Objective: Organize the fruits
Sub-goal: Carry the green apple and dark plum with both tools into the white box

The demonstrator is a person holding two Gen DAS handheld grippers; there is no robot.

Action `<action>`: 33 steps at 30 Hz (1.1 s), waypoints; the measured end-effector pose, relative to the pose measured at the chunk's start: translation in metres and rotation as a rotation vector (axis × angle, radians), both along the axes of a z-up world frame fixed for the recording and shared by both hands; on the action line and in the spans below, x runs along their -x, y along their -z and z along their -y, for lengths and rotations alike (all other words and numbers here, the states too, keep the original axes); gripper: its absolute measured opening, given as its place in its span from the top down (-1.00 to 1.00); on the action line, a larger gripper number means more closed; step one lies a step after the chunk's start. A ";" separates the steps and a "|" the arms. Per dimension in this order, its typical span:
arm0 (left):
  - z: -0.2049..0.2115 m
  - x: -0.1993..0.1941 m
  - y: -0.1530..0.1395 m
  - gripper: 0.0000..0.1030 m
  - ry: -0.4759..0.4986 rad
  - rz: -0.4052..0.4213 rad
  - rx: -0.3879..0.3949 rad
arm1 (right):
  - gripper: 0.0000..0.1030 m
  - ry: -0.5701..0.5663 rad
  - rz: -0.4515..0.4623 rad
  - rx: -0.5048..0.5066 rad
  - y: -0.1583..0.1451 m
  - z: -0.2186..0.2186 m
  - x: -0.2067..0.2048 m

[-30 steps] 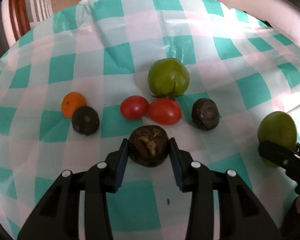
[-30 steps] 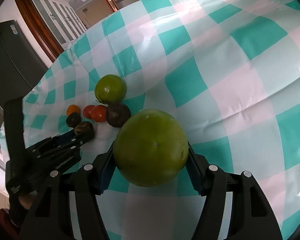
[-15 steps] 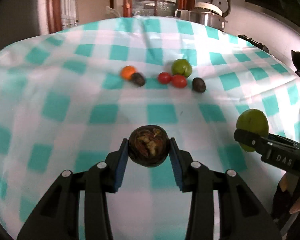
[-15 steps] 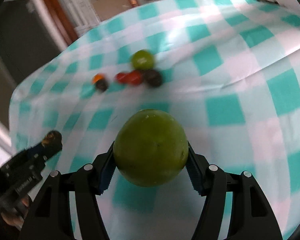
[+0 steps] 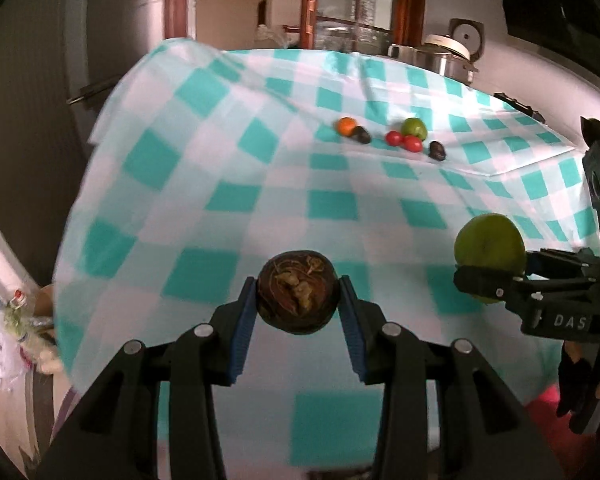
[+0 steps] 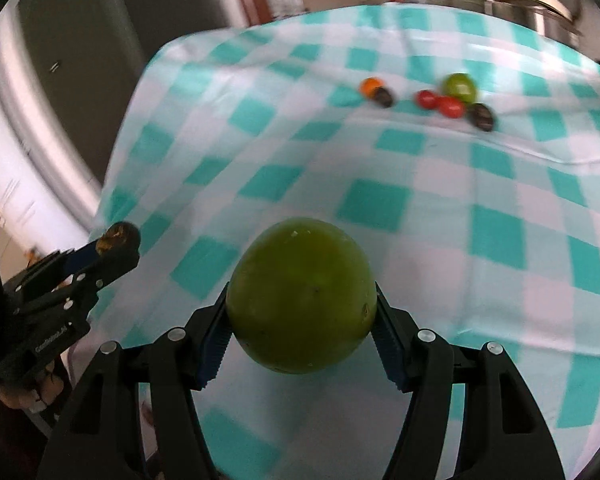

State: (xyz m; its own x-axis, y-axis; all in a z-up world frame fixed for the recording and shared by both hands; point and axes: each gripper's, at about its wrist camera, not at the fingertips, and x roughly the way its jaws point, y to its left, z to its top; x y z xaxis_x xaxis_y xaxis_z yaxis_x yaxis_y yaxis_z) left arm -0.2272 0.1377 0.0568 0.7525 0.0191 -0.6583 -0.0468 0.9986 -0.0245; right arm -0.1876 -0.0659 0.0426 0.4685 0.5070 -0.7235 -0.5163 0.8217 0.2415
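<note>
Fruits (image 5: 394, 138) on cloth now far off, both grippers w/ loads back.

Both wrist views look down across the checked tablecloth (image 5: 332, 204), sharing the slightly blurred far fruit cluster (image 6: 440, 100)

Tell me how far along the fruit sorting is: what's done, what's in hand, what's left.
Done: nothing looks sorted yet; no bin or sorted pile is in view. In hand: the left gripper is shut on a dark brown fruit, and the right gripper is shut on a big green fruit. Left: six fruits lie far off on the checked cloth: an orange one, two red, a green one and two dark.
</note>
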 end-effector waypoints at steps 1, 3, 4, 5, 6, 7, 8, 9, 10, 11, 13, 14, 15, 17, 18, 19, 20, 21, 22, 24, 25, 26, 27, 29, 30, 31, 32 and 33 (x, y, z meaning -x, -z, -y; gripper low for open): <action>-0.003 0.006 0.001 0.21 -0.007 0.000 -0.007 | -0.22 -0.025 0.003 0.000 0.000 -0.008 0.006; -0.013 0.025 0.002 0.21 -0.021 0.004 -0.024 | -0.22 -0.084 0.018 0.006 -0.003 -0.024 0.021; -0.018 0.033 0.003 0.21 -0.029 0.005 -0.032 | -0.22 -0.108 0.025 0.009 -0.004 -0.031 0.027; -0.023 0.044 0.003 0.21 -0.041 0.008 -0.041 | -0.22 -0.142 0.035 0.013 -0.007 -0.041 0.036; -0.028 0.052 0.003 0.21 -0.050 0.010 -0.047 | -0.22 -0.164 0.042 0.014 -0.008 -0.047 0.041; -0.032 0.060 0.003 0.21 -0.060 0.012 -0.052 | -0.22 -0.192 0.049 0.015 -0.010 -0.053 0.048; -0.038 0.072 0.003 0.21 -0.074 0.016 -0.055 | -0.22 -0.219 0.057 0.018 -0.012 -0.060 0.054; -0.044 0.080 0.003 0.21 -0.085 0.017 -0.054 | -0.22 -0.259 0.069 0.023 -0.015 -0.069 0.064; -0.049 0.088 0.004 0.21 -0.100 0.016 -0.053 | -0.22 -0.290 0.080 0.027 -0.016 -0.077 0.071; -0.056 0.098 0.006 0.21 -0.119 0.015 -0.056 | -0.22 -0.321 0.091 0.032 -0.017 -0.084 0.079; -0.068 0.111 0.010 0.21 -0.152 0.006 -0.061 | -0.22 -0.401 0.123 0.054 -0.018 -0.104 0.099; -0.075 0.118 0.013 0.21 -0.172 -0.003 -0.063 | -0.22 -0.425 0.128 0.062 -0.018 -0.110 0.105; -0.081 0.123 0.016 0.21 -0.186 -0.010 -0.063 | -0.22 -0.464 0.129 0.072 -0.016 -0.119 0.113; -0.093 0.133 0.025 0.21 -0.210 -0.032 -0.054 | -0.22 -0.529 0.134 0.088 -0.012 -0.134 0.128; -0.098 0.137 0.030 0.21 -0.221 -0.042 -0.053 | -0.22 -0.575 0.140 0.102 -0.009 -0.143 0.138; -0.103 0.140 0.035 0.21 -0.233 -0.053 -0.053 | -0.22 -0.613 0.144 0.114 -0.005 -0.151 0.147; -0.109 0.143 0.043 0.21 -0.246 -0.074 -0.047 | -0.22 -0.640 0.144 0.123 -0.002 -0.156 0.153; -0.115 0.145 0.049 0.21 -0.255 -0.091 -0.038 | -0.22 -0.681 0.141 0.145 0.005 -0.165 0.162; -0.123 0.147 0.059 0.21 -0.268 -0.116 -0.025 | -0.22 -0.711 0.139 0.166 0.011 -0.171 0.169; -0.135 0.151 0.075 0.21 -0.288 -0.157 -0.016 | -0.21 -0.773 0.124 0.222 0.029 -0.185 0.181; -0.141 0.152 0.083 0.21 -0.296 -0.180 -0.012 | -0.22 -0.795 0.111 0.243 0.036 -0.190 0.183; -0.150 0.153 0.093 0.21 -0.309 -0.212 -0.005 | -0.22 -0.823 0.093 0.269 0.045 -0.197 0.187; -0.157 0.154 0.102 0.21 -0.321 -0.240 0.003 | -0.21 -0.850 0.080 0.295 0.053 -0.205 0.189; -0.170 0.156 0.120 0.21 -0.331 -0.304 0.029 | -0.22 -0.901 0.058 0.346 0.070 -0.221 0.195; -0.175 0.158 0.128 0.21 -0.335 -0.333 0.039 | -0.22 -0.922 0.047 0.364 0.076 -0.227 0.198; -0.180 0.158 0.136 0.21 -0.337 -0.361 0.045 | -0.22 -0.944 0.035 0.383 0.083 -0.234 0.200; -0.184 0.158 0.145 0.21 -0.333 -0.403 0.047 | -0.22 -0.981 0.018 0.414 0.093 -0.243 0.205; -0.187 0.157 0.153 0.21 -0.324 -0.444 0.046 | -0.22 -1.006 0.009 0.434 0.099 -0.249 0.209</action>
